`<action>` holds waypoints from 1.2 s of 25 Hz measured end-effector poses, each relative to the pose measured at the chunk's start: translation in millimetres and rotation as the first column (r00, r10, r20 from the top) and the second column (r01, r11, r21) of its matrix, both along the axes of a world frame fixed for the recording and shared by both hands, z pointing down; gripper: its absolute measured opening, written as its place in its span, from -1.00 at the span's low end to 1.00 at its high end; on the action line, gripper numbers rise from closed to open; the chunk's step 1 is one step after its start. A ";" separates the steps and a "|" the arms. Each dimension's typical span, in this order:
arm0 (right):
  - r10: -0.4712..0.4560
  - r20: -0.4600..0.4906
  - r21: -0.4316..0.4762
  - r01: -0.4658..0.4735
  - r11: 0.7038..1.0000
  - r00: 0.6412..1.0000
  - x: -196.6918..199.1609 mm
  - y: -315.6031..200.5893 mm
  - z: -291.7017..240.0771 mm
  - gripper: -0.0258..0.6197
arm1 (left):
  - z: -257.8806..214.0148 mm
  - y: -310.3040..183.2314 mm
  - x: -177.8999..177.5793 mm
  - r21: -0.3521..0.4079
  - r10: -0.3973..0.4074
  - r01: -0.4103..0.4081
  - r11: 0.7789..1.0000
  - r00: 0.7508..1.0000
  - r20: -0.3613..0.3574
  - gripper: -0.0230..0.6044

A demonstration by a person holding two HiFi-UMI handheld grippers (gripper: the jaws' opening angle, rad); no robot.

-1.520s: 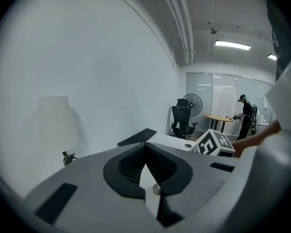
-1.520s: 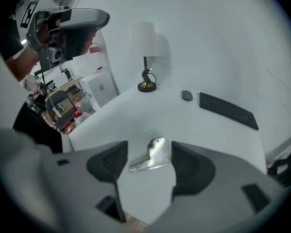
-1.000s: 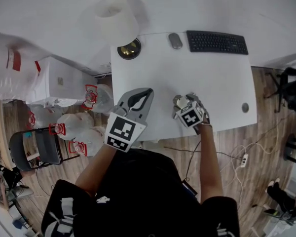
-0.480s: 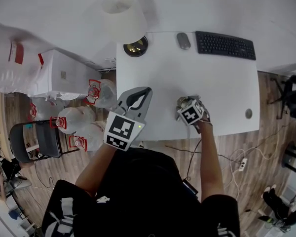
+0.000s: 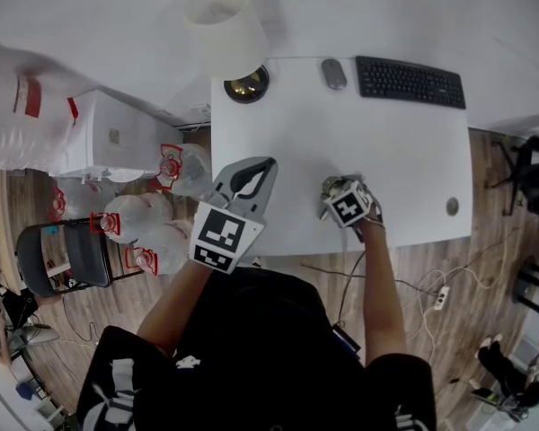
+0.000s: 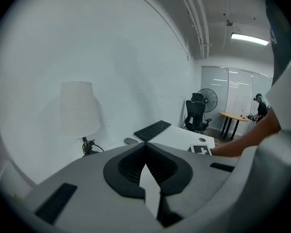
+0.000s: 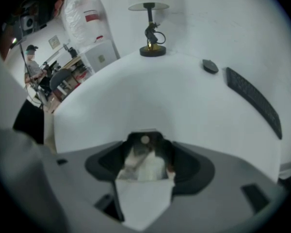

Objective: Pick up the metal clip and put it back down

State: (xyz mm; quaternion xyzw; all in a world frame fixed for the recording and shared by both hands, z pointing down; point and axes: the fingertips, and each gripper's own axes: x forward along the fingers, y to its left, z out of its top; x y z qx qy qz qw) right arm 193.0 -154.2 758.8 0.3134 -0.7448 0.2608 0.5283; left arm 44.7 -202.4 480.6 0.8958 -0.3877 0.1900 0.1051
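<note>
The metal clip [image 7: 141,154], dark and shiny with a small round hole, sits between the jaws of my right gripper [image 7: 145,139], which is shut on it. In the head view that right gripper [image 5: 332,189] is low over the white table [image 5: 386,142] near its front edge, and only a glint of the clip [image 5: 327,185] shows at its tips. My left gripper [image 5: 262,169] hangs over the table's front left part, shut with nothing in it; in the left gripper view its tips [image 6: 145,145] meet, raised off the table.
At the back of the table are a lamp [image 5: 226,30], a grey mouse [image 5: 333,73] and a black keyboard [image 5: 410,82]. A small round disc [image 5: 452,206] lies at the right front. Left of the table stand a white cabinet [image 5: 108,142], plastic bags and a chair [image 5: 67,263].
The head view has shifted slightly. Both grippers keep their places over the table, and the right one stays shut on the clip.
</note>
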 end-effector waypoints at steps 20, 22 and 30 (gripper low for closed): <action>0.167 0.021 0.101 -0.169 0.981 0.986 3.7 -1.2 -31.9 0.00 | -14.2 1.4 -5.9 0.026 0.028 -0.027 0.999 0.999 -0.024 -0.85; 0.184 0.038 0.129 -0.187 0.974 0.982 1.5 -3.5 -43.2 0.00 | -16.7 2.7 -6.0 0.033 0.035 -0.034 0.999 0.999 -0.027 -0.85; 0.277 0.140 0.237 -0.304 0.923 0.951 -8.6 -13.1 -98.2 0.00 | -31.7 3.3 -10.7 0.067 0.055 -0.051 0.996 0.997 -0.046 -0.85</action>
